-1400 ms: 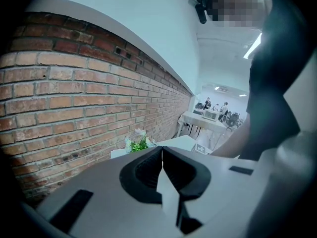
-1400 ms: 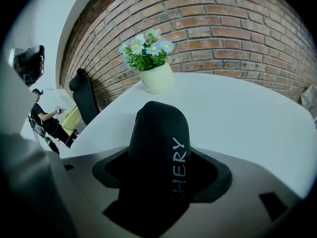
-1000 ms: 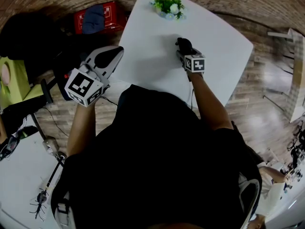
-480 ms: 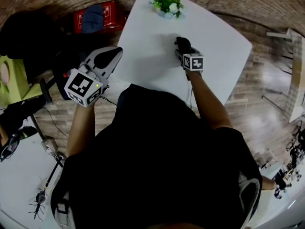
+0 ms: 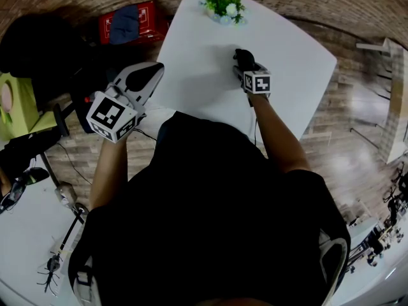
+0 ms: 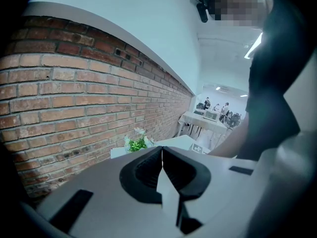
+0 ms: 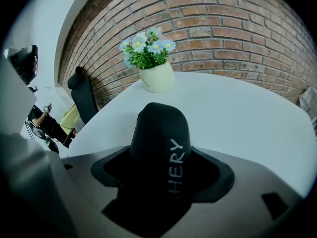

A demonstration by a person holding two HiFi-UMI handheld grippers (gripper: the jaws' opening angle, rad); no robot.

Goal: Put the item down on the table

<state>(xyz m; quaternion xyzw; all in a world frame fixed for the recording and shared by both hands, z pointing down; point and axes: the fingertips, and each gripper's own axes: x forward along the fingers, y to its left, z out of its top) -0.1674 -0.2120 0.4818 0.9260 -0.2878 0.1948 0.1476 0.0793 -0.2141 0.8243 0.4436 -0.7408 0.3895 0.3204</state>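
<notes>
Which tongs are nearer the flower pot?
Right. The right tongs, jaws opening around a black item, sit over the table with the flower pot ahead; the left tongs hang shut off the table's left edge, farther back.

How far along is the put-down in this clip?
Done: the black item is over the table. In hand: it sits between the jaws of the right hand-held gripper, which are opening; whether it touches the tabletop cannot be told. Left: full release and pulling away. The left hand-held gripper is shut, empty, off to the side.
</notes>
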